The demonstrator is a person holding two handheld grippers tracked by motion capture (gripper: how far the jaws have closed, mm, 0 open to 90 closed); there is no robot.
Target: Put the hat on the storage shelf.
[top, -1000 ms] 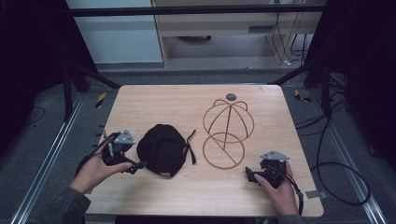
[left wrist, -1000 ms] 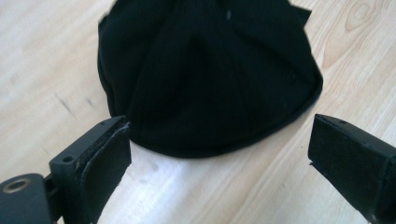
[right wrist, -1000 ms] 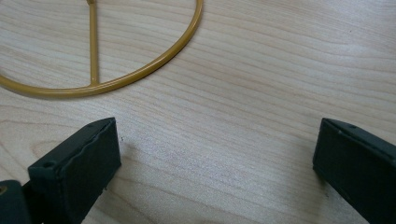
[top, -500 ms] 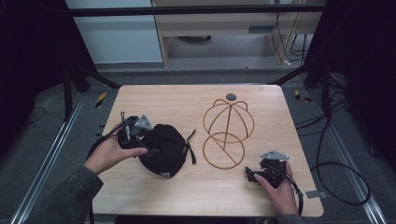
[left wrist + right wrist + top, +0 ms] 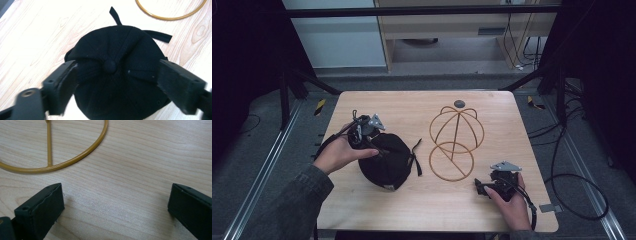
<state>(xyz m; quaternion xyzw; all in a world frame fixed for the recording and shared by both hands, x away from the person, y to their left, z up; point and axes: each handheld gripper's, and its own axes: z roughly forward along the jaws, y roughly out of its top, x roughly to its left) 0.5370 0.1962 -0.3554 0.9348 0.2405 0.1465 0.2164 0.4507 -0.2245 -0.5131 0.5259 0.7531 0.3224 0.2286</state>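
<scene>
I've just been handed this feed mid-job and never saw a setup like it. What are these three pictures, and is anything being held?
No robot here: a person holds a two-jaw tool in each hand. The high view looks down on a wooden table. The other two pictures come from cameras riding on each tool.

On the table lie a black cap and a gold wire hat stand.

The left gripper hangs open over the cap's crown, jaws either side, gripping nothing. The right gripper is open too, low over bare wood near the stand's base ring.
</scene>
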